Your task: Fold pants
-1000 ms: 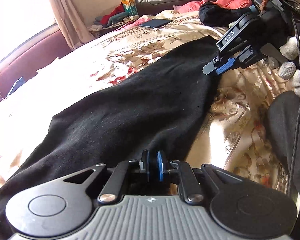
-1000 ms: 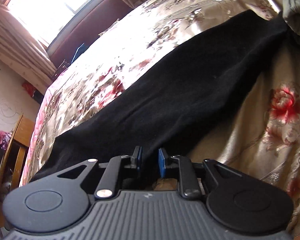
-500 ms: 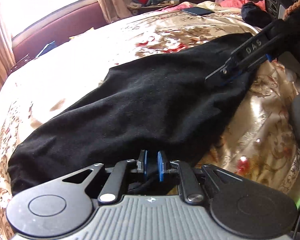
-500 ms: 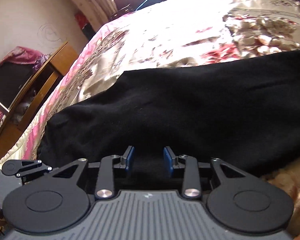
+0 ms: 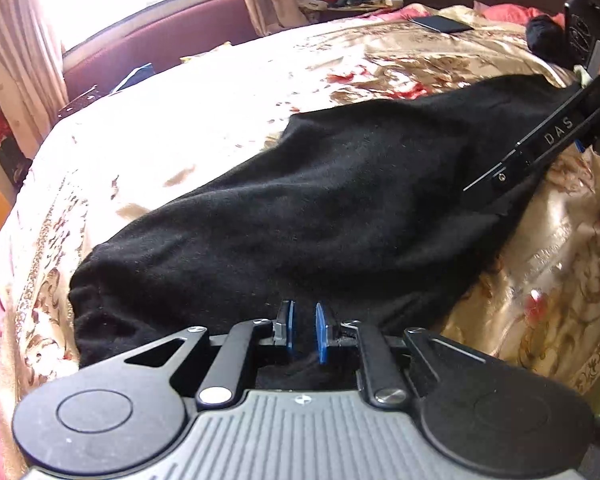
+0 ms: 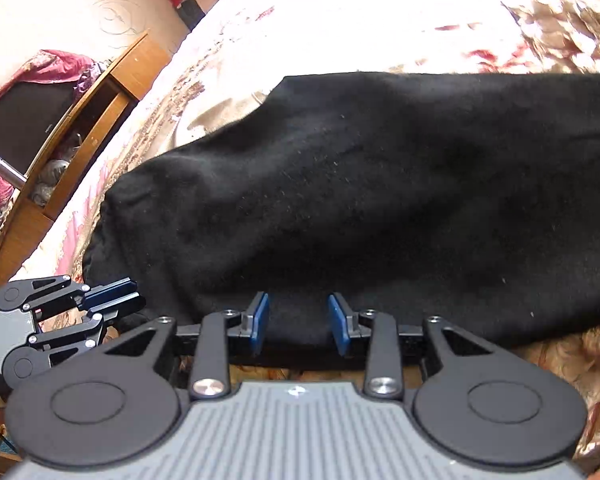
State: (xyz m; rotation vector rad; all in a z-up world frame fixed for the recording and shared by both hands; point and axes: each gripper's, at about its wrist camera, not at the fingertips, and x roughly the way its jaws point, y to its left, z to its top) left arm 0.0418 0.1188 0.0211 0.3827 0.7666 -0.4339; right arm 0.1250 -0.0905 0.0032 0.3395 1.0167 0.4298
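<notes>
Since a second ago my right gripper point(image 6: 298, 324) has spread off the black pants point(image 5: 320, 208) on the bed point(image 5: 180, 128), while my left gripper point(image 5: 303, 332), nearly closed, pinches fabric that could drag the fold askew.

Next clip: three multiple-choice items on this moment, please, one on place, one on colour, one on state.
1. The black pants lie on: A the floor; B the floral bedspread; C a wooden cabinet.
2. The right tool has pads coloured: A red; B green; C blue.
3. The right tool's jaws stand: A apart; B pressed together; C out of view.

1 B, flowered cloth surrounds the pants. 2 C, both pads show blue. 3 A, black cloth fills the wide gap.
</notes>
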